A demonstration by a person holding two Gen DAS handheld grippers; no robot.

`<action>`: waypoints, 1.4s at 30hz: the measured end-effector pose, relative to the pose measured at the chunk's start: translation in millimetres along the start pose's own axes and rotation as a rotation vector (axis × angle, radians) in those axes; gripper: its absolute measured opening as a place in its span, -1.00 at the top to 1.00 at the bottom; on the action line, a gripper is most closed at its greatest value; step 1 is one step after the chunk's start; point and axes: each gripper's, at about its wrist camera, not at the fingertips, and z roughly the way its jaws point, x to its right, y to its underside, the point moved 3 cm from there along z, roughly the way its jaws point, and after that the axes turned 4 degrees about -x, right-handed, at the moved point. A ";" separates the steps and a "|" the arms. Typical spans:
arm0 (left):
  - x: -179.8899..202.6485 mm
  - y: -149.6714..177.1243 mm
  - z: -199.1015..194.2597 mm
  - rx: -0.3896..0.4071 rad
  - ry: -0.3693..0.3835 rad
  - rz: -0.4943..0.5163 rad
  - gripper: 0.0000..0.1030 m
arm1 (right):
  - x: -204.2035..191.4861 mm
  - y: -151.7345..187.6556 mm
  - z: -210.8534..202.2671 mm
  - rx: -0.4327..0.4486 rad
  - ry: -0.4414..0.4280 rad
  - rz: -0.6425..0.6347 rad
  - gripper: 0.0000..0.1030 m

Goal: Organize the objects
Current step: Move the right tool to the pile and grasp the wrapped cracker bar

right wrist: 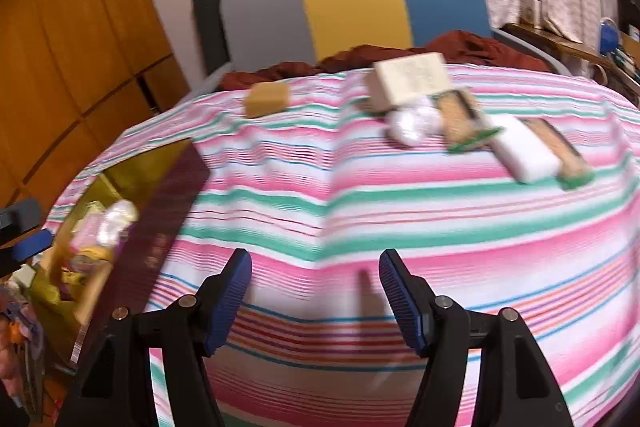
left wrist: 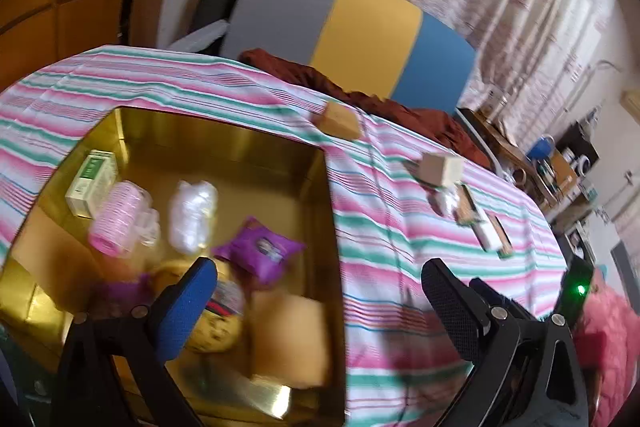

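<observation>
Trouble first: both views are smeared with motion blur, so any reach launched now would be a fast one, and a fast reach can clip things. Left gripper hangs over the near corner of the gold box, fingers spread wide with nothing between them. Below it lie a tan block, a yellow packet, a purple pouch, a white bundle, a pink roll and a green carton, packed close. Drop lower here and the blue pad could snag the box wall or shove the packet.

Right gripper is over bare striped cloth, fingers wide apart and empty too. Its targets, I'd judge, are the loose pieces at the far side: a cream box touching a white wad, a snack bar, a white block and a second bar, all jammed side by side. Going for one risks dragging a neighbour, and the wrapped bars look slippery. The tan cube sits alone, well apart, the cleaner pick.

Edges: that cluster lies near the far rim of the cloth, with the rust fabric just beyond, so a nudge could send something off. The cloth is wrinkled and may bunch under the fingers. Open room is generous between the right gripper and the cluster. The box's dark outer wall stands to its left, a lip to lift over on the way in.
</observation>
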 end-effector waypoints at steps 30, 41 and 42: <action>107.6 66.3 60.6 -0.222 0.059 0.122 -1.00 | 200.6 -81.6 33.3 -0.071 0.369 -0.047 -0.33; 126.1 74.9 61.8 -0.231 0.060 0.167 -1.00 | 223.0 -83.0 11.6 -0.043 0.236 0.083 -0.31; 126.6 73.9 62.4 -0.229 0.059 0.166 -1.00 | 221.5 -83.7 5.9 -0.017 0.191 0.100 -0.31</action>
